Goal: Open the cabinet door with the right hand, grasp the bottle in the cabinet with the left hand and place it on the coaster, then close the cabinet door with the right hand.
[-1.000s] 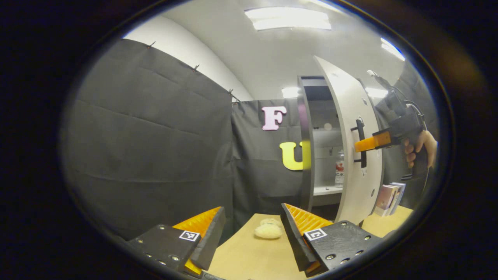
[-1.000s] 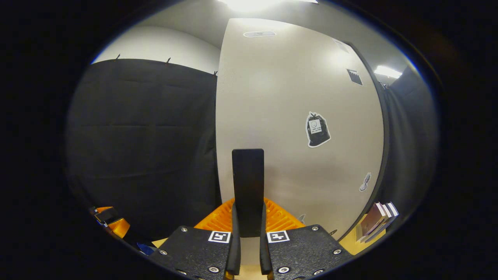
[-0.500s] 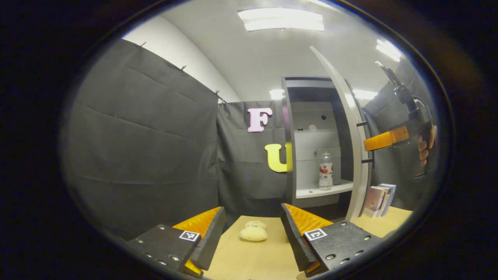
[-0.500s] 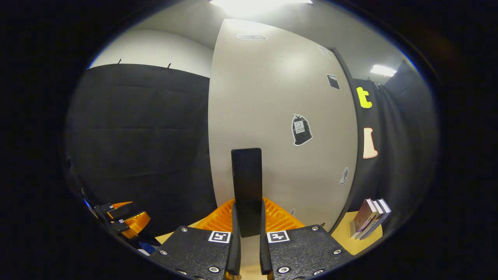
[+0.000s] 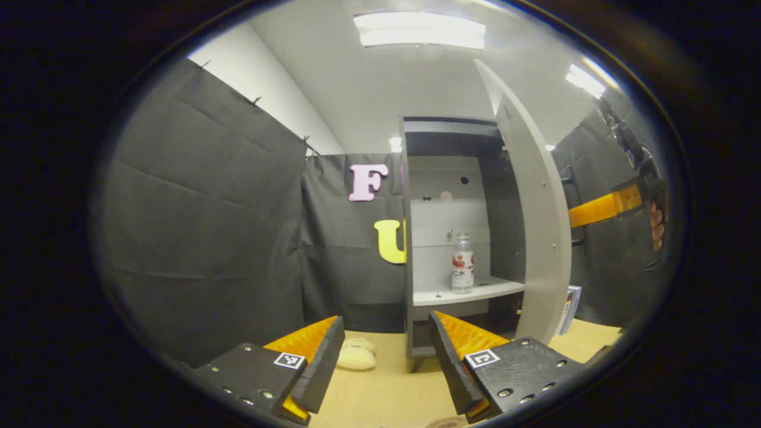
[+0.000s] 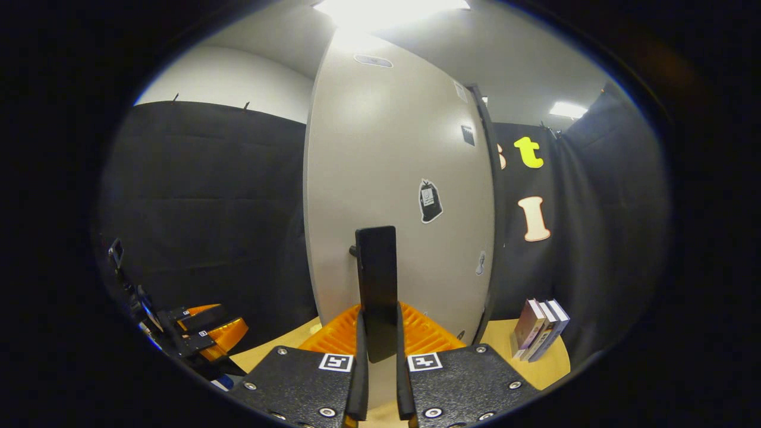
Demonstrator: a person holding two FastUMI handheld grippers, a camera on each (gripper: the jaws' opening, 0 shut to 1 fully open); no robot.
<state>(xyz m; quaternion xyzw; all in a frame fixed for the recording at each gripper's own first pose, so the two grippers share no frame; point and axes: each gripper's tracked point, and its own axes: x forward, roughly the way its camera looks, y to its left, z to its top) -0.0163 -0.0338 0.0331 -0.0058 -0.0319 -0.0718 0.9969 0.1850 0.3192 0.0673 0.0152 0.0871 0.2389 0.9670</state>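
On the lower shelf [image 5: 469, 292] inside the cabinet [image 5: 446, 137], the bottle [image 5: 462, 263] stood upright, long axis vertical, cap up, label facing out toward the left gripper view. It sat near the shelf's front edge, apart from the cabinet's walls. The cabinet door [image 5: 535, 196] was swung wide, its edge toward the left camera.

In the right gripper view, the right gripper [image 6: 378, 351] was clamped on the door handle [image 6: 377, 285], both fingers pressed against the black bar, which ran vertically between them. The left gripper [image 5: 386, 356] hung low over the table [image 5: 380, 398] with its fingers apart and nothing between them, well short of the cabinet.

Step in hand, as judged: finishing the door opening, with the reach for the bottle next. Judgement on doing it well: hold the door at this angle so the opening stays unobstructed, and bring the left gripper in level, fingers either side of the bottle's body below the neck, closing across its width so the vertical axis is kept. The shelf above leaves limited headroom, so a straight horizontal withdrawal looks safer than a lift.

A pale soft object [image 5: 355, 356] lay on the table left of the cabinet's foot. The coaster could not be identified with confidence.
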